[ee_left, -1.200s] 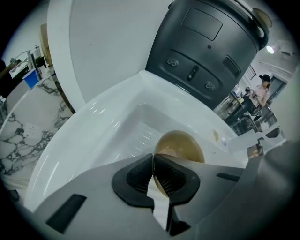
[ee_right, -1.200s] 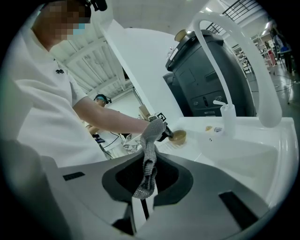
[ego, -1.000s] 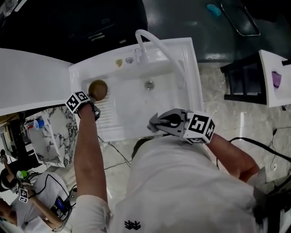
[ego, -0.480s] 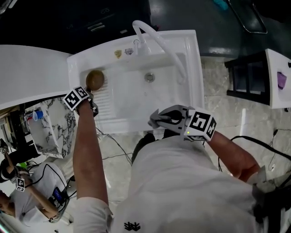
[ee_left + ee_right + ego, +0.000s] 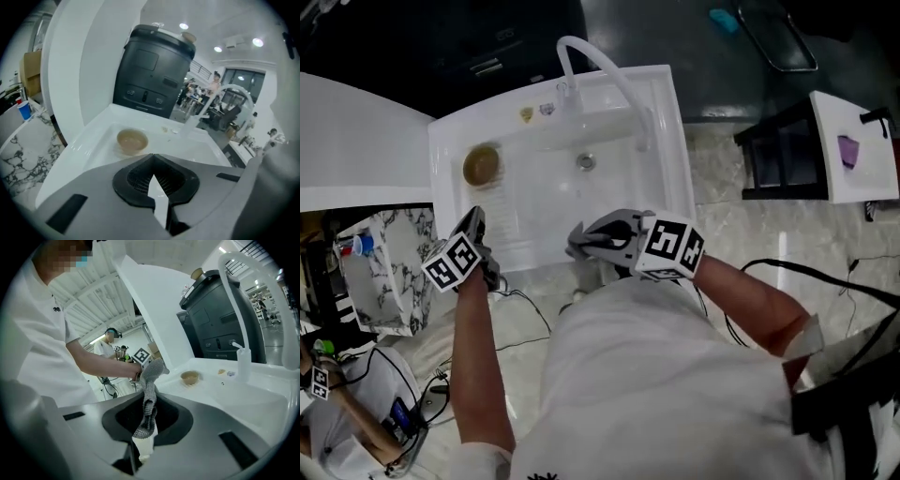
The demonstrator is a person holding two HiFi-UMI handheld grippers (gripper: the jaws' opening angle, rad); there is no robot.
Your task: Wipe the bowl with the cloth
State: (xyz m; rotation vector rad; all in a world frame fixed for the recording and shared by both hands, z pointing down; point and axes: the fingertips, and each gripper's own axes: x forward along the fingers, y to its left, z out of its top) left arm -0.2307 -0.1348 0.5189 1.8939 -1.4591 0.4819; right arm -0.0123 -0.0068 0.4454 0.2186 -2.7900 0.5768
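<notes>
A tan bowl (image 5: 481,165) (image 5: 132,140) stands upright on the ribbed left shelf of the white sink (image 5: 667,131); the right gripper view shows the bowl (image 5: 190,377) too. My left gripper (image 5: 476,223) (image 5: 153,183) hangs over the sink's near rim, well back from the bowl. Its jaws have just been closing and are shut with nothing between them. My right gripper (image 5: 579,246) (image 5: 145,430) is at the near rim's middle, shut on a grey knitted cloth (image 5: 149,394) that sticks up from its jaws.
A curved white faucet (image 5: 600,66) arches over the basin, with the drain (image 5: 586,161) below it. A clear bottle (image 5: 242,363) stands by the faucet base. A black appliance (image 5: 154,70) is behind the sink. A marbled table (image 5: 380,272) is left, cables on the floor.
My left gripper was at the bowl a second ago; it has let go and drawn back and up toward the near rim. The bowl now rests upright. My right gripper has shifted slightly left.
</notes>
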